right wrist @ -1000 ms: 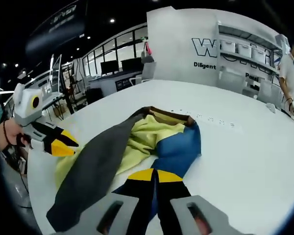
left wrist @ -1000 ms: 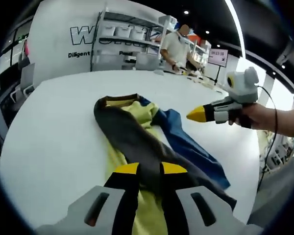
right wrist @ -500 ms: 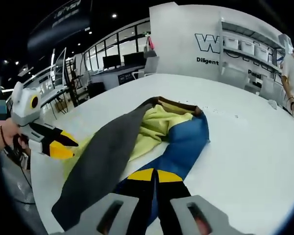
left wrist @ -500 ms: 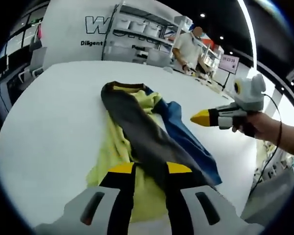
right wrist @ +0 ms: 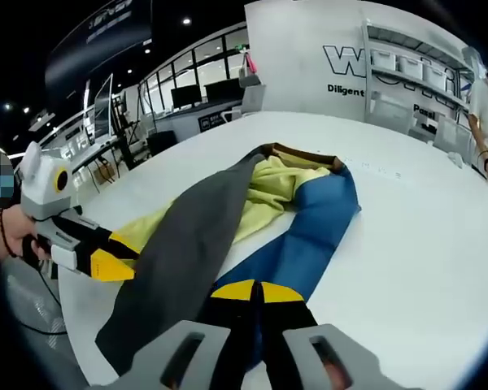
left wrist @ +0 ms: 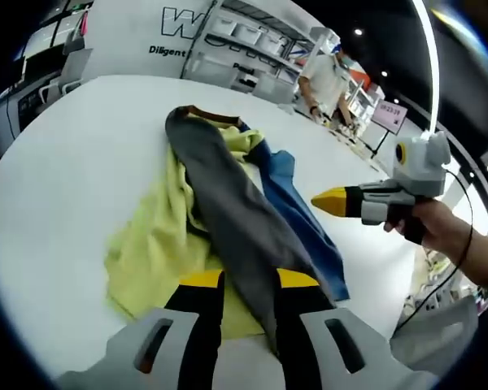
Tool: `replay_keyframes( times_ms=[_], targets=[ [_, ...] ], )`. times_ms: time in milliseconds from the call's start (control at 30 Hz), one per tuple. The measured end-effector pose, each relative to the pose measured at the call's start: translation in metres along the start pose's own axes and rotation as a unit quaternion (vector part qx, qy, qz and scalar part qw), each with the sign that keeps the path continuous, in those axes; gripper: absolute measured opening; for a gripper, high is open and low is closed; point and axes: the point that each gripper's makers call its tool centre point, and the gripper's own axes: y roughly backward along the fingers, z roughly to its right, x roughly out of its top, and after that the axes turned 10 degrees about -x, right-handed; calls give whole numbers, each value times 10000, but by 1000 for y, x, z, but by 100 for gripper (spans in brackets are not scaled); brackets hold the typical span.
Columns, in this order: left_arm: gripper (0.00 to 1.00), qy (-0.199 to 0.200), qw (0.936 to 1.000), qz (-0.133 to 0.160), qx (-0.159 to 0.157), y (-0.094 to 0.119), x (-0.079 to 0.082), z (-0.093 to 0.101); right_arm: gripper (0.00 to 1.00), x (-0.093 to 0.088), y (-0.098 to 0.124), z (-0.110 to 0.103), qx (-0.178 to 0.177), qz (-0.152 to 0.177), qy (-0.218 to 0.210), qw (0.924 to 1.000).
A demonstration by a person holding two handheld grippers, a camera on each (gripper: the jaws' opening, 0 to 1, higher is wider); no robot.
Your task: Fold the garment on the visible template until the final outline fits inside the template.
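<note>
In the left gripper view, my left gripper [left wrist: 246,281] has its fingers nearly closed on the near end of the grey sleeve [left wrist: 228,213], with the cloth passing between the yellow tips. The garment [left wrist: 197,213], a grey, yellow and blue top, lies stretched along the white bench [left wrist: 57,154], its brown collar [left wrist: 205,113] at the far end. The right gripper [left wrist: 366,200] hovers beside the blue sleeve [left wrist: 297,211], held by a hand [left wrist: 439,231]; from this side I cannot tell whether it has cloth. I see no template outline on the bench, so my worry is folding blind and ending up outside it. The yellow body [left wrist: 150,248] is bunched beside my fingers, and a pull on the grey sleeve alone could drag that heap into a worse tangle. A person [left wrist: 325,77] stands at shelving [left wrist: 252,36] beyond.

In the right gripper view, the right gripper [right wrist: 249,290] is pressed shut, and the blue sleeve [right wrist: 309,236] runs right into its tips, so I judge it pinched there. This view shows what the other hides: the blue sleeve's full length up to the collar [right wrist: 297,154], and the left gripper [right wrist: 89,253] low at the bench edge. With both ends so near that edge, a careless sweep could slide the garment off the bench.
</note>
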Motion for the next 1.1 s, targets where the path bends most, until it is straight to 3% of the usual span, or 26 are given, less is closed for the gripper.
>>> replay_keyframes(
  times_ms=[167,333,600,633,733,1000,1100],
  targets=[
    [17,216,9998,21,-34,-4,-3,2,0,-1,9,-5,-12,6,77,10000],
    [0,255,9996,-76,-111,-6,-9,6,0,-8,11,-11,29,-60,45,10000],
    [0,48,10000,21,-28,0,-5,8,0,-15,15,-15,42,-160,-109,9998],
    [0,-81,9994,258,-235,-1,4,15,0,-15,15,-15,50,-175,-154,9997],
    [0,-115,9990,334,-288,4,8,18,0,-18,15,-15,-17,-196,-46,9998],
    [0,-174,9945,1024,-116,26,41,21,0,-24,17,-20,27,-249,-116,9996],
    [0,-204,9936,1109,0,33,49,17,2,-26,17,-22,-52,-291,-76,9995]
  ],
)
